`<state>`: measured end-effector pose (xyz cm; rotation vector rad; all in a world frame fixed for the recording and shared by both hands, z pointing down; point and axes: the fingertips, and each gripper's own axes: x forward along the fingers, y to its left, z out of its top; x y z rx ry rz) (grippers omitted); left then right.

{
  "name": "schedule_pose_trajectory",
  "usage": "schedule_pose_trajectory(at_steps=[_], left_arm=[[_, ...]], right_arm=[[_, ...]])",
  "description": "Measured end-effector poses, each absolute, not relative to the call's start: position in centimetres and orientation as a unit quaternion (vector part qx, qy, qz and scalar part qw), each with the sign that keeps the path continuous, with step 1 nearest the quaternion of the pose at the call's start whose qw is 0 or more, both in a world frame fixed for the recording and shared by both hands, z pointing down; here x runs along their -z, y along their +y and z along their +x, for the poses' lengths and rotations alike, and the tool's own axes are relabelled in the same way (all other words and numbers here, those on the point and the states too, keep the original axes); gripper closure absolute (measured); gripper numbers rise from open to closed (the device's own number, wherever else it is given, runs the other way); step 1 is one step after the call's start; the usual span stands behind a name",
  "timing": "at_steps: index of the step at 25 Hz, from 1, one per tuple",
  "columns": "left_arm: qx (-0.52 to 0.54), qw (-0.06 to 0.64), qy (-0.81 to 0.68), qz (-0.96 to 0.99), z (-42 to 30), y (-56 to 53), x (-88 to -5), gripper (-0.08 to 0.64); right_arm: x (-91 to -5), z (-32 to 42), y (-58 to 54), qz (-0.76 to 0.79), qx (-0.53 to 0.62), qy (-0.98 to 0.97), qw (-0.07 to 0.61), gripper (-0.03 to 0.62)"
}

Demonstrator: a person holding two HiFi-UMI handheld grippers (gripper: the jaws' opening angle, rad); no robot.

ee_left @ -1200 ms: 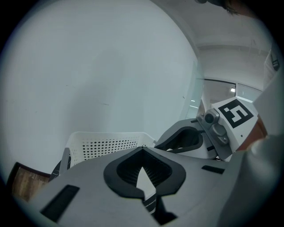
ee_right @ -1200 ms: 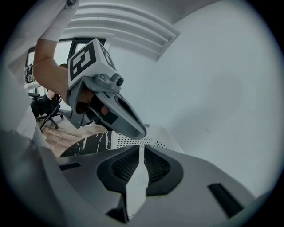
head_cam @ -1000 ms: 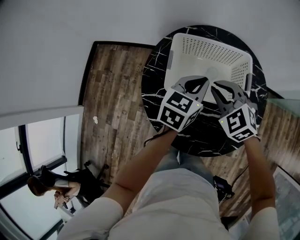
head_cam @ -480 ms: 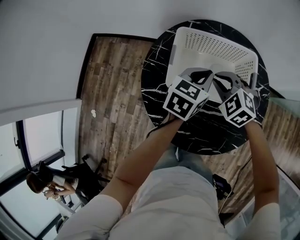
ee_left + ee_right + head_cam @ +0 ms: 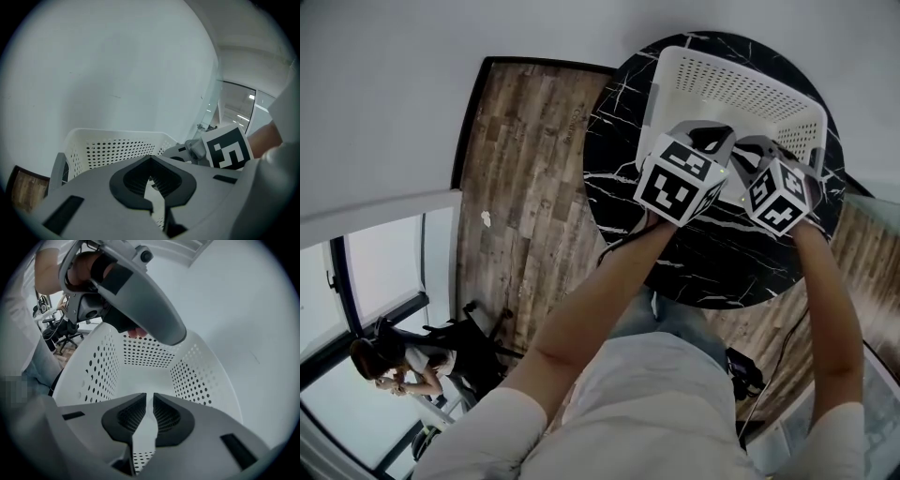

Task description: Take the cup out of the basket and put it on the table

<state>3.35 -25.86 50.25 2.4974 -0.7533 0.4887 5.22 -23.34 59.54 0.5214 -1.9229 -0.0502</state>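
Head view: white perforated basket (image 5: 741, 89) sits on the round black marble table (image 5: 712, 262). Left gripper (image 5: 711, 138) and right gripper (image 5: 757, 150) are side by side over the basket's near edge, both pointing into it.

Left gripper view: jaw pads meet at the tips, nothing between them. Basket wall lies just ahead.

Right gripper view: jaws nearly together with only a thin slit left, nothing in it. The visible part of the basket floor is plain white.

Cup: not made out for certain in any view. A small pinkish patch (image 5: 136, 333) at the basket's far wall, just under the left gripper, may be it. Too little shows to tell.
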Motion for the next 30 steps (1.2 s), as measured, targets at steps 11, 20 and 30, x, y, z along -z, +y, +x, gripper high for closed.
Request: schedule_pose_trajectory(at_steps=[11, 20, 30], left_arm=[[-0.19, 0.251, -0.275, 0.908, 3.5, -27.3, -51.2, 0.563], [-0.192, 0.249, -0.276, 0.908, 3.5, -27.3, -51.0, 0.563], [-0.194, 0.249, -0.275, 0.908, 3.7, -27.2, -51.1, 0.563]], right_arm=[[-62.6, 5.7, -23.6, 0.195, 0.003, -0.794, 0.576, 0.561], [-63.9, 6.1, -23.7, 0.179, -0.002, -0.783, 0.596, 0.561], [-64.1, 6.3, -23.9, 0.178, 0.005, -0.784, 0.595, 0.561]])
